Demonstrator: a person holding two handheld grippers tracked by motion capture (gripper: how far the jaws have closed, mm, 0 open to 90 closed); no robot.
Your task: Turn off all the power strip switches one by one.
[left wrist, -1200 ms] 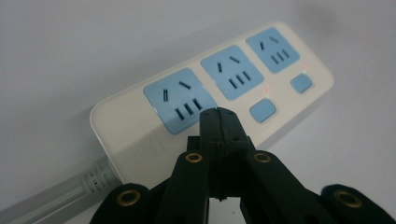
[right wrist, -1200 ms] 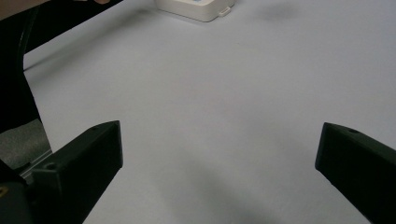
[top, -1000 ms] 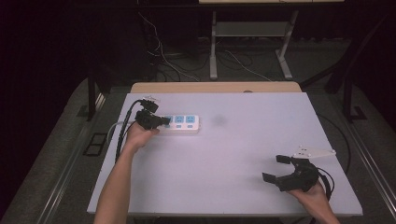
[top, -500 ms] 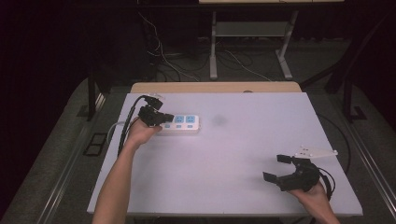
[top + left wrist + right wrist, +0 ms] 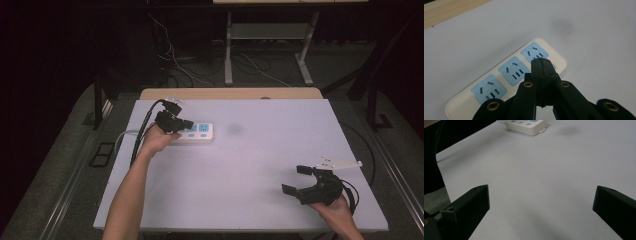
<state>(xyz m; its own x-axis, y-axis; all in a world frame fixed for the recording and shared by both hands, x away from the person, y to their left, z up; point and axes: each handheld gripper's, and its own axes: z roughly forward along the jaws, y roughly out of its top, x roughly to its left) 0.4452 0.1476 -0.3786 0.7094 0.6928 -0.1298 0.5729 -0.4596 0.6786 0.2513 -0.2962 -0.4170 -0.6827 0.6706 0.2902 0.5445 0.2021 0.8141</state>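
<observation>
High view places the power strip (image 5: 196, 132) in the upper left of the frame, lying flat on the white bench (image 5: 260, 200) near its far edge, with its cable leaving toward the left side. We hold the left claw (image 5: 186, 123) over the strip's left end, jaws pressed together with nothing between them. In the left gripper view, the joined tips sit above the end of the strip just past the third blue socket (image 5: 534, 52), where a faint red glow shows on the casing. We judge that closed jaws serve here as a single blunt point for pressing a switch at that spot, though the switch itself is hidden beneath the tips.

We keep the right claw (image 5: 303, 180) at the lower right of the frame, well apart from the strip, jaws spread wide and empty. This position likely keeps it clear of the working area while the left claw acts.
</observation>
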